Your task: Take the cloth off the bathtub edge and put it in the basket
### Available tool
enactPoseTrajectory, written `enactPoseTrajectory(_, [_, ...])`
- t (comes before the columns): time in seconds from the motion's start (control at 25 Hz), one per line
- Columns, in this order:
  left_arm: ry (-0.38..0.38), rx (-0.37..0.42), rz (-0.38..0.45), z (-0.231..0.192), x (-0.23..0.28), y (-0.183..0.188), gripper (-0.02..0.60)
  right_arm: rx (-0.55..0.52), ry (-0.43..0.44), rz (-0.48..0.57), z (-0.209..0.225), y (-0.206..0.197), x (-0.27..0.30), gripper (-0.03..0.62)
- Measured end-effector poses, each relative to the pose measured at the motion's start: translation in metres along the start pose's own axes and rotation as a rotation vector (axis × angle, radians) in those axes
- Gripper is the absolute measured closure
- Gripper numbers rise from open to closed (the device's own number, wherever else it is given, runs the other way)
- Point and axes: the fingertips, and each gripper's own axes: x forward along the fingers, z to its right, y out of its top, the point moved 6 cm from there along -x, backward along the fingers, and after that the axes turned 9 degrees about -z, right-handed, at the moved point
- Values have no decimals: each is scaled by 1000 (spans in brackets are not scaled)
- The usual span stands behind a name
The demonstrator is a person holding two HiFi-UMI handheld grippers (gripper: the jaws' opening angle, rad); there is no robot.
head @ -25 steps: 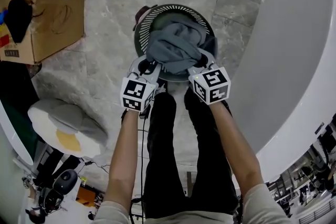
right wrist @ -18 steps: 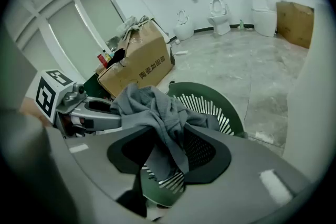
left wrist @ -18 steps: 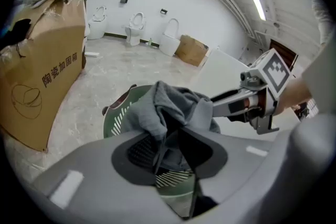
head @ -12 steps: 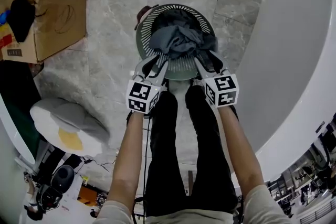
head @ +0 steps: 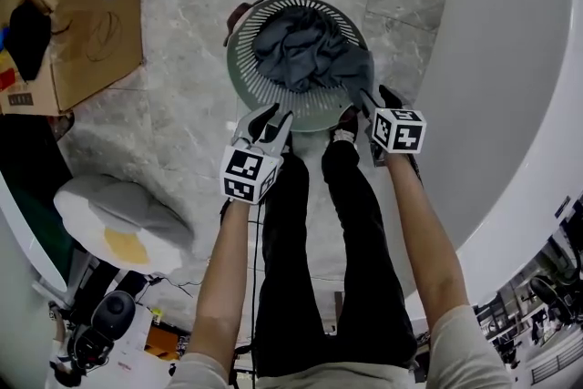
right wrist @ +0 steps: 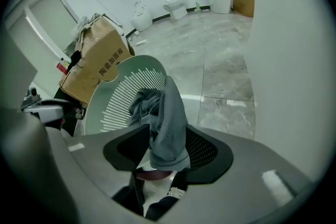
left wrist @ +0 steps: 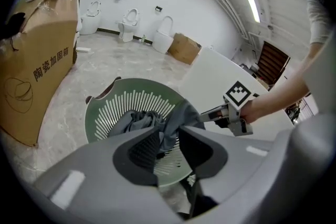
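Observation:
The grey cloth (head: 301,50) lies bunched in the round green slatted basket (head: 273,94) on the floor. One corner trails over the basket's right rim. My right gripper (head: 364,96) is at that corner. Its jaws have just been opening, and the cloth strip (right wrist: 168,113) hangs loosely between them. My left gripper (head: 271,118) sits at the basket's near rim, clear of the cloth, with its jaws only narrowly apart and nothing in them. Through that gap the left gripper view shows the cloth (left wrist: 139,120), the basket (left wrist: 121,105) and the right gripper (left wrist: 210,115).
The white bathtub (head: 510,105) curves along the right. A cardboard box (head: 91,5) stands at upper left, and an egg-shaped cushion (head: 118,214) lies at lower left. The person's legs (head: 310,241) stand just before the basket. Toilets (left wrist: 128,21) line the far wall.
The cloth has sunk from a raised bundle into the basket. The left gripper let go and drew back from it. The right gripper swung right and down, and its jaws spread.

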Motion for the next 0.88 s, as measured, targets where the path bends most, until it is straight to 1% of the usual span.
enactPoseTrajectory(0.08, [-2, -1, -6, 2, -2, -6, 446, 27, 15, -6, 2, -3, 6, 388])
enactPoseTrajectory(0.12, [-1, -2, -8, 2, -3, -9, 446, 29, 17, -7, 1, -4, 7, 437])
enactPoseTrajectory(0.16, [0, -4, -9, 2, -5, -11, 446, 24, 12, -9, -1, -4, 7, 503])
enactPoseTrajectory(0.2, [1, -7, -9, 2, -6, -12, 446, 15, 0, -11, -3, -4, 7, 519])
enactPoseTrajectory(0.32, [3, -13, 1, 1, -10, -10, 446, -1, -57, -11, -8, -2, -1, 534])
enactPoseTrajectory(0.44, [-1, -13, 19, 3, -17, -5, 446, -10, -87, 10, -16, 2, -17, 583])
enactPoseTrajectory(0.6, [-10, -6, 40, 7, -29, 0, 446, -67, -62, 59, -46, 11, -35, 583])
enactPoseTrajectory(0.88, [-20, 11, 59, 5, -60, 3, 446, -138, 39, 179, -130, 40, -61, 583])
